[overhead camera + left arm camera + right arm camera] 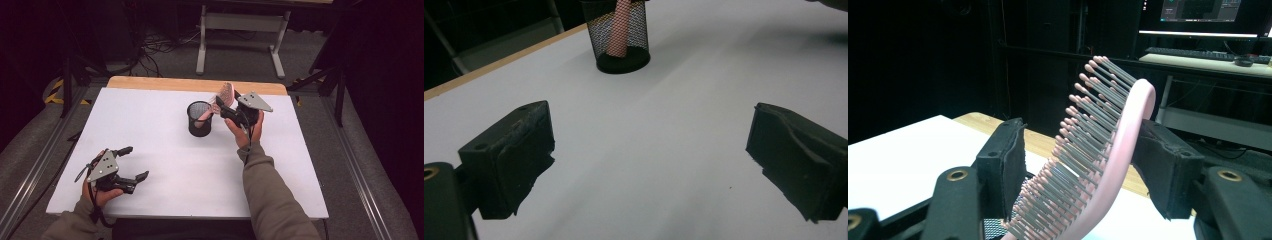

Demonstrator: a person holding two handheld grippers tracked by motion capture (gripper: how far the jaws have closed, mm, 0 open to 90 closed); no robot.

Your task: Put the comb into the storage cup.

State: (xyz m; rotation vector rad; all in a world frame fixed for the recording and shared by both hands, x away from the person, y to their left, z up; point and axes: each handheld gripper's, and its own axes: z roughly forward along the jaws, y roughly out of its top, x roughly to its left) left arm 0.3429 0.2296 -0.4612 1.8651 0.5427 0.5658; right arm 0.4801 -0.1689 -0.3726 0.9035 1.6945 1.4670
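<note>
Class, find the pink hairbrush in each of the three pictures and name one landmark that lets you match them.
High view: pink hairbrush right of centre, handle down in the black mesh cup.
Left gripper view: its handle at top centre, inside the cup.
Right gripper view: bristled head at centre.
Shared landmark: the white table.

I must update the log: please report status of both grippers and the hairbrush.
Left gripper open, idle on table. Right gripper around pink hairbrush, handle in mesh cup; grip uncertain. Nothing in the way.
</note>
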